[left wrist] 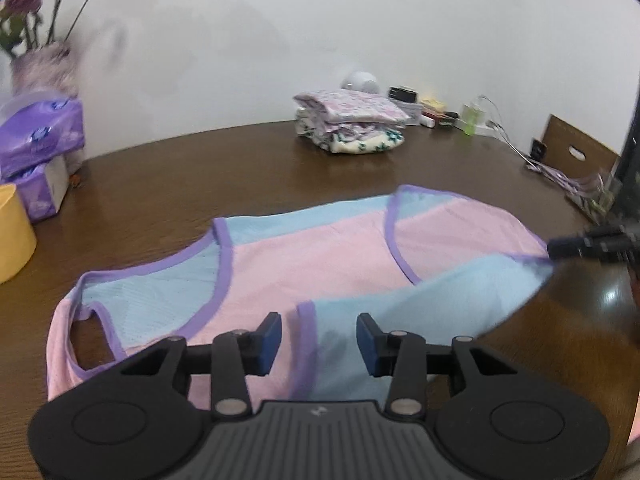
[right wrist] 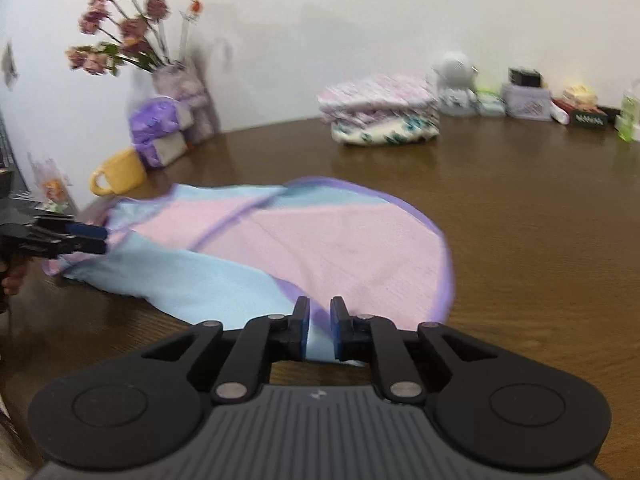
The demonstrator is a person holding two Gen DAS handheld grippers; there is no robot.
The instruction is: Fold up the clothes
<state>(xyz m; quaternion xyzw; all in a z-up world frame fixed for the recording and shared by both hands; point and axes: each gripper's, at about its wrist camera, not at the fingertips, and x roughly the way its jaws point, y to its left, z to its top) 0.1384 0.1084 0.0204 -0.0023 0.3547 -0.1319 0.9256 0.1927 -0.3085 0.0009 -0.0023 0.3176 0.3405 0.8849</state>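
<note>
A pink and light-blue sleeveless top (left wrist: 312, 256) with purple trim lies spread on the brown wooden table (left wrist: 248, 168). My left gripper (left wrist: 320, 340) is open low over its near part, and a purple-trimmed edge runs between the fingers without either pad pressing on it. In the right wrist view, my right gripper (right wrist: 320, 328) is shut on the top (right wrist: 340, 240) at a trimmed blue edge, which fills the narrow gap. That corner is lifted off the table. The right gripper (left wrist: 560, 246) shows at the left view's right edge, the left gripper (right wrist: 90, 239) at the right view's left edge.
A stack of folded clothes (left wrist: 352, 128) sits at the back by the wall. A yellow mug (right wrist: 120, 174), purple tissue packs (left wrist: 40, 136) and a vase of flowers (right wrist: 180, 84) stand on the left. Small boxes and bottles (right wrist: 528, 100) line the wall, and a brown card (left wrist: 576, 148) stands at the right.
</note>
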